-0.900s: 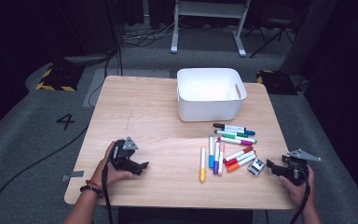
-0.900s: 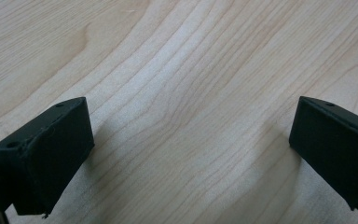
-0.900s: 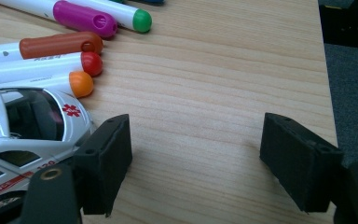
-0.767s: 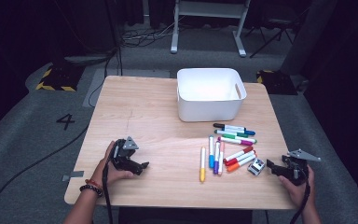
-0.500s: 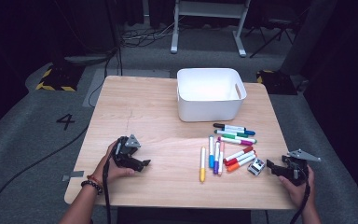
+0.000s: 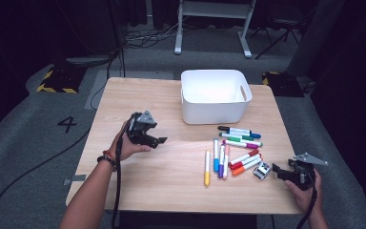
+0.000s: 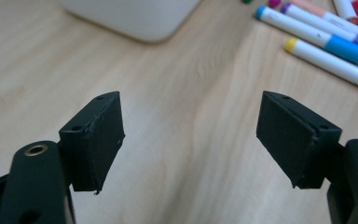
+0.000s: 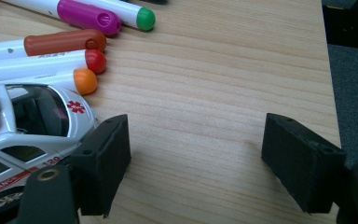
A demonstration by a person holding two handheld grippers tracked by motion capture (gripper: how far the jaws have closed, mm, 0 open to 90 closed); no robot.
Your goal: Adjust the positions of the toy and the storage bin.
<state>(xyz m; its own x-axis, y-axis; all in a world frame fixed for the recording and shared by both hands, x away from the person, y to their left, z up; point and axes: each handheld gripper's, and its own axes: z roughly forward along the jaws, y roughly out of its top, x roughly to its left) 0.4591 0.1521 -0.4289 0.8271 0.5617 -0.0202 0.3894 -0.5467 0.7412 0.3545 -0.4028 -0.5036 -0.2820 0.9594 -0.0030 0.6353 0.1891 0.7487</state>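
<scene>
Both hand-held grippers, left [image 6: 161, 140] and right [image 6: 275, 169], are open and empty; small white toy ambulance [image 6: 261, 170] just ahead of the right one looks like the next grab.

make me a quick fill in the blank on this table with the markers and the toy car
The white bin stands at the table's ___ edge.
The toy ambulance lies beside the ___ gripper.
The marker nearest the left gripper has a ___ cap.
Both grippers' jaws are ___.

Missing words: far; right; yellow; open
</scene>
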